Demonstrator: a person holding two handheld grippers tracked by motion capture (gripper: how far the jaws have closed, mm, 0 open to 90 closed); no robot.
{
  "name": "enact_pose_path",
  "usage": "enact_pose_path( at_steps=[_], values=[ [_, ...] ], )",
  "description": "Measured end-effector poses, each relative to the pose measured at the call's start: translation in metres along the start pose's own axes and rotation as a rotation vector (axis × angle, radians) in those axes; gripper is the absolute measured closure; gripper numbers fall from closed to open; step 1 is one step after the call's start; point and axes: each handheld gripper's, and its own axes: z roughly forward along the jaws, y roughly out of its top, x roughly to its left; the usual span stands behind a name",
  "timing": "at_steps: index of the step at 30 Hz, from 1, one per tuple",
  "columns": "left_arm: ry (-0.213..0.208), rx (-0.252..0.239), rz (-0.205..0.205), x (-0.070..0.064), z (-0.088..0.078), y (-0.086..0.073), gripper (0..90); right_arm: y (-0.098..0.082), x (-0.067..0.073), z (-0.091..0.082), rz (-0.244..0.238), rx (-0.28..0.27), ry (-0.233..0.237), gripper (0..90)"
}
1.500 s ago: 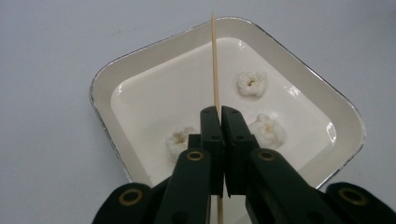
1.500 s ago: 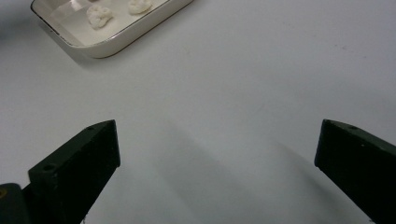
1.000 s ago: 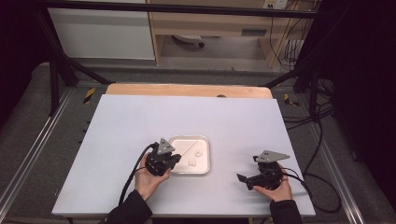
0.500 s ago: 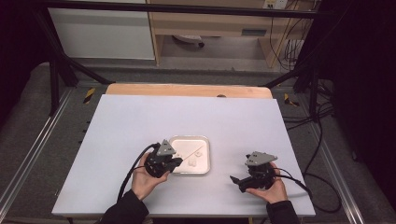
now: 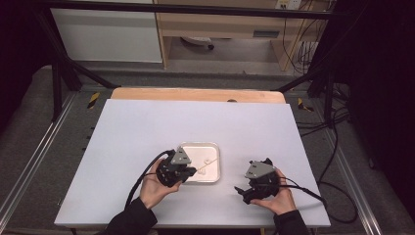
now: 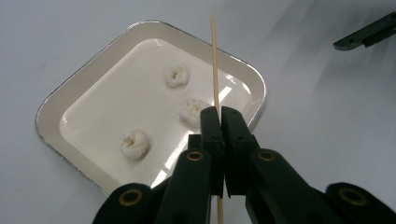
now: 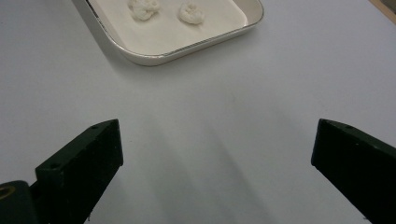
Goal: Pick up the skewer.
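The left gripper (image 6: 217,119) has its jaws pressed together on a thin wooden skewer (image 6: 215,60), whose long axis runs straight out ahead over the white tray (image 5: 215,172). Three pale dough-like lumps lie in the tray; the nearest lump (image 6: 191,111) sits just beside the jaw tips, slightly to their left. The right gripper (image 5: 241,192) rests on the table (image 5: 147,122), jaws spread wide with nothing between them, well to the tray's right. The left hand looks far better placed for spearing.
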Motion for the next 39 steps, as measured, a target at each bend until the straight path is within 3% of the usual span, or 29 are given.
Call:
enact_pose_path(
  at_steps=[18,33,39],
  values=[
    [-0.049,0.070,0.121,-0.026,0.022,0.034,88.2,0.012,0.009,-0.005,-0.170,0.008,-0.050,9.2],
    [-0.101,0.112,0.188,-0.045,0.043,0.050,88.2,0.011,0.014,-0.003,-0.335,-0.003,-0.040,31.0],
    [-0.115,0.121,0.210,-0.051,0.047,0.055,88.2,0.009,0.014,0.001,-0.435,-0.008,-0.020,42.2]
  ],
)
